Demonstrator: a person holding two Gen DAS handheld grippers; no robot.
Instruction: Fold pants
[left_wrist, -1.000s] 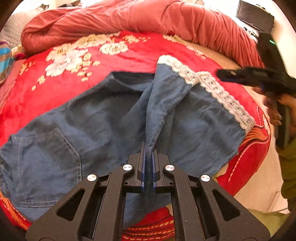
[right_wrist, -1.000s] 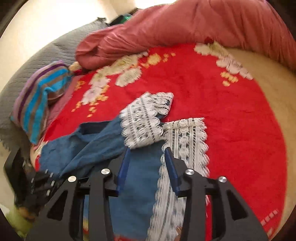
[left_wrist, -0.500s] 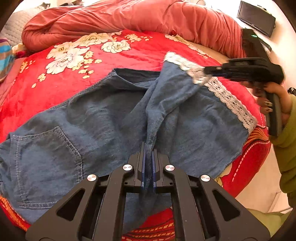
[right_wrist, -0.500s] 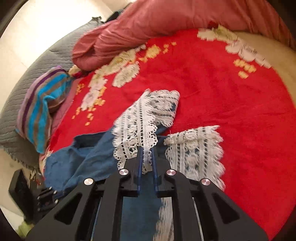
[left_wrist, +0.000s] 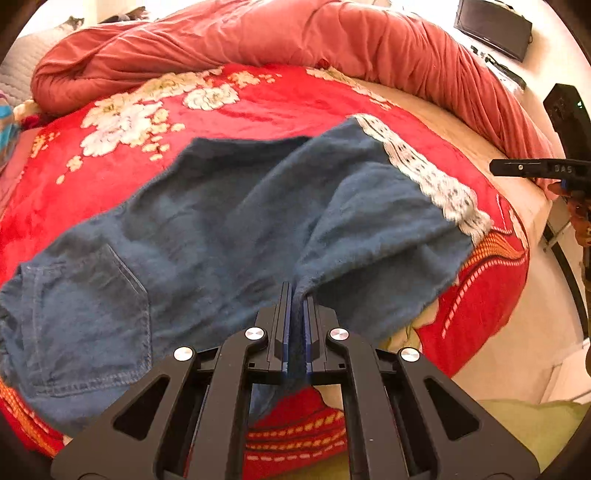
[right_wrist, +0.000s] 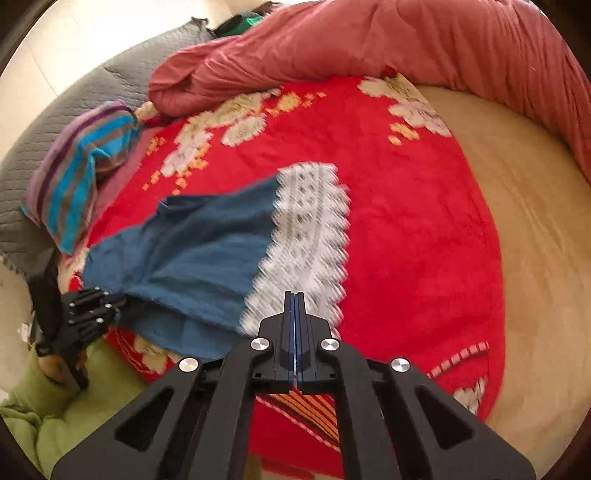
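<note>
Blue denim pants (left_wrist: 207, 236) with white lace cuffs (left_wrist: 424, 173) lie on the red flowered blanket (left_wrist: 258, 107), one leg folded over the other. My left gripper (left_wrist: 295, 295) is shut on a pinch of the pants' near edge. My right gripper (right_wrist: 294, 295) is shut with nothing between its fingers, its tips just over the near end of the lace cuff (right_wrist: 306, 229). In the left wrist view the right gripper (left_wrist: 532, 168) shows off the bed's right edge, apart from the pants. In the right wrist view the left gripper (right_wrist: 88, 310) shows at the pants' left end.
A rolled pink-red quilt (left_wrist: 295, 33) lies along the far side. A striped cloth (right_wrist: 81, 173) and grey pillow (right_wrist: 74, 99) are at the head of the bed. Bare cream mattress (right_wrist: 524, 206) lies right of the blanket. A dark screen (left_wrist: 491, 26) hangs on the wall.
My right gripper closed on the lace cuff, carried it over the other leg, then let it go and drew back off the bed edge. The legs now lie stacked. My left gripper stayed shut on the pants.
</note>
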